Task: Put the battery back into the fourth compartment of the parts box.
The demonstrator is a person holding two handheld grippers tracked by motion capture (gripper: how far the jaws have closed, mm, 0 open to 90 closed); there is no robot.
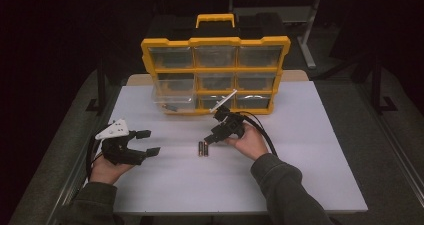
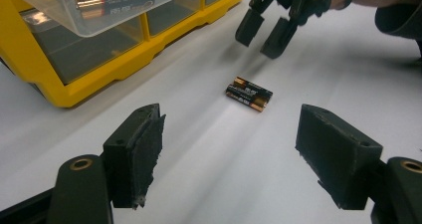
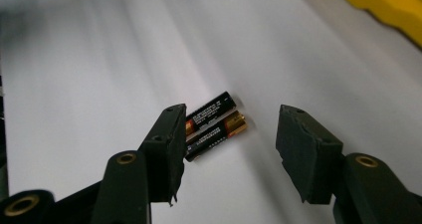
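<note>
Batteries [image 1: 202, 148]: two AA cells side by side, touching, flat on white tabletop [image 1: 300, 160], mid-front.
Right claw [image 1: 212, 137]: spread, empty, just above/beside pair; one jaw overlaps cell ends in right gripper view.
Risk: offset closing could nudge cells → roll apart, or pinch both.
Left claw [image 1: 150, 142]: spread, empty, well apart.
Organizer drawer [image 1: 172, 99]: pulled out, battery inside.

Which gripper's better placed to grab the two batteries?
Right. The right gripper hangs open just above the batteries, while the left gripper sits open well off to the side.
</note>
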